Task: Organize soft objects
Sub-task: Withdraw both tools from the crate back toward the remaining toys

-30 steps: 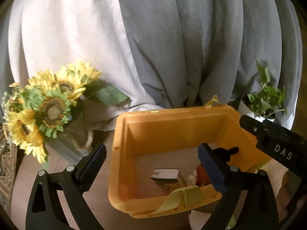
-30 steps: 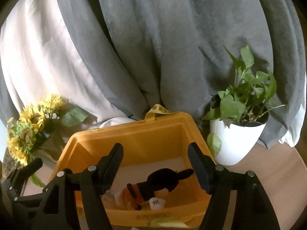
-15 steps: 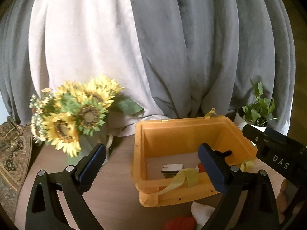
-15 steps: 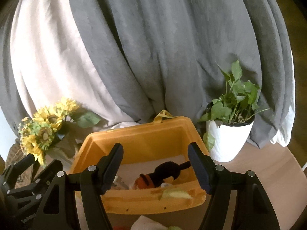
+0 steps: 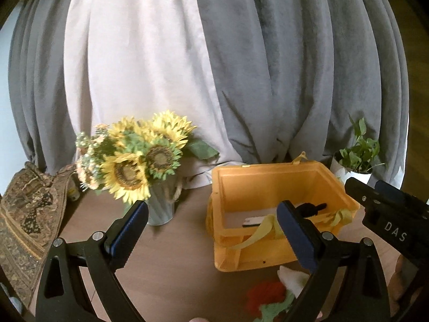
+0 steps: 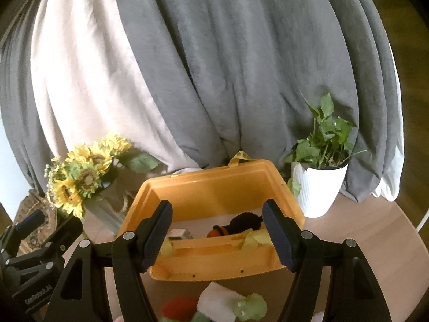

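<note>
Both your tools are released with nothing between their fingers: the left tool [image 5: 211, 230] and the right tool [image 6: 217, 230] hang above the counter [image 5: 171, 263]. The orange bin [image 6: 214, 187] sits toward the counter's far edge, holding a black and orange plush toy [image 6: 238, 224]. On the near side of the bin lie a red soft object [image 5: 264, 293], a white one [image 6: 218, 300] and a green plush [image 6: 250, 306]. Sunflowers [image 5: 134, 161] stand at the far left, a potted plant [image 6: 319, 185] at the far right.
</note>
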A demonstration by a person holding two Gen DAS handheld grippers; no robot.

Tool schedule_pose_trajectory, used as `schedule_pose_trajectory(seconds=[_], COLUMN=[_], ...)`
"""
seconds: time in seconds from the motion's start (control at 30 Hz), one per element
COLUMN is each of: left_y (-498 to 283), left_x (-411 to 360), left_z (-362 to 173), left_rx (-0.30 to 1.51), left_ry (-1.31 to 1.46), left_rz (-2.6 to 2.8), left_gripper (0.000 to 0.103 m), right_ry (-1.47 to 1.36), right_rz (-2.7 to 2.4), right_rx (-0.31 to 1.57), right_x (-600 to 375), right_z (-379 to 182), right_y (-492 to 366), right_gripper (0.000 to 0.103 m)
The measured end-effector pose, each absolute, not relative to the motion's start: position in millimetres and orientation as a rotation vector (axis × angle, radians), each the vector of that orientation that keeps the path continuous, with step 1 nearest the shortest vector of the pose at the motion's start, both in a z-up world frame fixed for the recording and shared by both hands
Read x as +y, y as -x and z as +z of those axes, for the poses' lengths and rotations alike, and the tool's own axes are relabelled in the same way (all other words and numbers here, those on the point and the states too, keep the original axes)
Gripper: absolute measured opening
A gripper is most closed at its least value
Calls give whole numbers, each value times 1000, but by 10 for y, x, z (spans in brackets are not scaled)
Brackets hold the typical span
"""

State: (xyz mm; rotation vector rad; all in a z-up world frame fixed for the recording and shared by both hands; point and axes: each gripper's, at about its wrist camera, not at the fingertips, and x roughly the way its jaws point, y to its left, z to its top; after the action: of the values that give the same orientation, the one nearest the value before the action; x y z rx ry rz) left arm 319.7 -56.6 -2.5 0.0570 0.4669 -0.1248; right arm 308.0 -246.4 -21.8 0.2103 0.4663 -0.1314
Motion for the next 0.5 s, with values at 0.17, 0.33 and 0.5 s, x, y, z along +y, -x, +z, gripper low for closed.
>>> schedule_pose_trajectory(seconds=[0.17,0.33,0.5], left_y=[-3034,-2891,-2745], left_x=[-462,-381,-316], left_z=[-90,-171,-245], left_rx=[475,478,462], left_ry=[-56,-50,-71], left_rz=[-106,-97,-85], left_gripper=[98,98,98], right_ry=[-203,-191,-192], right_rz=[-137,-143,-146], right_rx=[464,472,490], right_x=[-2381,-2305,-2250], right_z=[-234,-300,-395], right_y=[-2933,-2809,-2705], right_gripper=[71,71,71])
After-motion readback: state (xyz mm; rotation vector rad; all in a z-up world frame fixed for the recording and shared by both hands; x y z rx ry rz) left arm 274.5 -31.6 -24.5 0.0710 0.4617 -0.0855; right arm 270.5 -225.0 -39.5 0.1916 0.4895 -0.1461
